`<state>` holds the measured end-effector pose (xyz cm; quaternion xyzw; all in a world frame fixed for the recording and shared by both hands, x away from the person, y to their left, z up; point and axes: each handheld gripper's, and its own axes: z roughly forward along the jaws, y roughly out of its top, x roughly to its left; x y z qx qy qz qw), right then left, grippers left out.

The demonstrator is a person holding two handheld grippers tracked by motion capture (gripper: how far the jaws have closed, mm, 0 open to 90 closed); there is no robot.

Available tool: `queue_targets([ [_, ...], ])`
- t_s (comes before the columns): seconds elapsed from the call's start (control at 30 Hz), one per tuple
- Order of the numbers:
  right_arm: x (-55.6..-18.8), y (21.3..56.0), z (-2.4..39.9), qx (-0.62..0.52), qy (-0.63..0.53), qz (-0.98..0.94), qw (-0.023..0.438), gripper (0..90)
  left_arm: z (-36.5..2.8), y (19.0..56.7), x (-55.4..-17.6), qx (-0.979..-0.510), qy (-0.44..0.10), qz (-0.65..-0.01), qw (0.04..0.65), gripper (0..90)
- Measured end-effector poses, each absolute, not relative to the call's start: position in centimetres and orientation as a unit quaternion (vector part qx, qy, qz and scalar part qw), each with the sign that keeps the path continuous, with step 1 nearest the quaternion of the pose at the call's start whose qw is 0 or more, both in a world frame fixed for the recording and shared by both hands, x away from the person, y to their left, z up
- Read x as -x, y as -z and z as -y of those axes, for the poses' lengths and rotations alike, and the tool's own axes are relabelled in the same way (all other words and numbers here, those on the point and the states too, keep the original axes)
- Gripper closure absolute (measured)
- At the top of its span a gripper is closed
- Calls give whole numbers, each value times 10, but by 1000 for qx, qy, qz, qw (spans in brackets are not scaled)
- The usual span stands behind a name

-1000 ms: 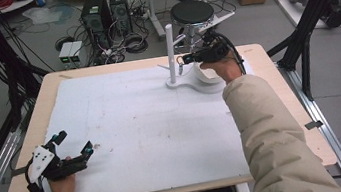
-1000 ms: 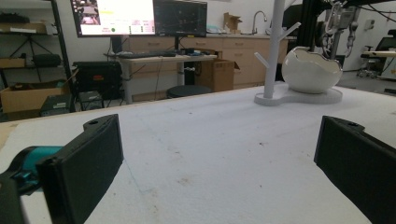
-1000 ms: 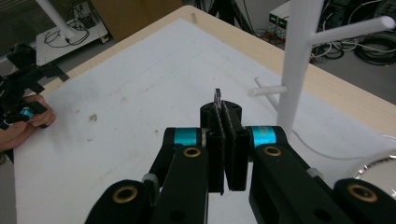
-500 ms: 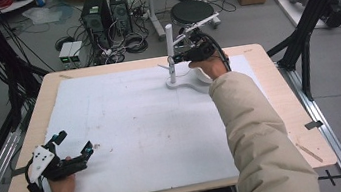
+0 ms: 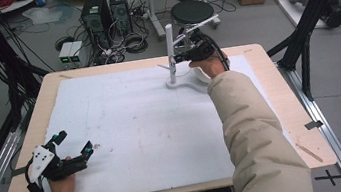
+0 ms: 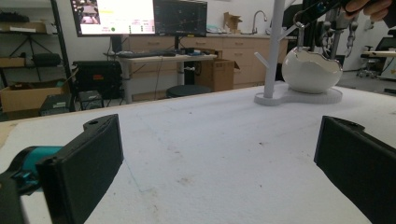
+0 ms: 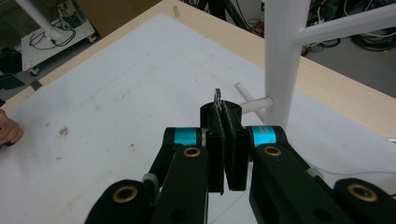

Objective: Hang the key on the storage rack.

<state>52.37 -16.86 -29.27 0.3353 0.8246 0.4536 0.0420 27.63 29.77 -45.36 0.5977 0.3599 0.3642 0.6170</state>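
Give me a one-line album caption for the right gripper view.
Hand-held gripper pinching a small metal ring beside a peg of the white stand.

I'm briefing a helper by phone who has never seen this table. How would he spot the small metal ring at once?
Start at the white mat covering the wooden table, then go to the white peg stand at its far edge, beside the white egg-shaped bowl. The right claw sits shut by the stand's lower peg. The metal ring is the thin silvery loop poking up between its black jaws.
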Motion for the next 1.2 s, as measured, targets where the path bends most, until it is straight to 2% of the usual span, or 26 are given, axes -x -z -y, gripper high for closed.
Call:
queue_targets([
  [0.73, -540, 312, 166, -341, -446, -826, 46, 888, -297, 454, -276, -597, -364, -361, 617, 17],
  [1.2, -544, 317, 166, -347, -441, -825, 65, 883, -298, 454, -276, -597, -364, -361, 617, 17],
])
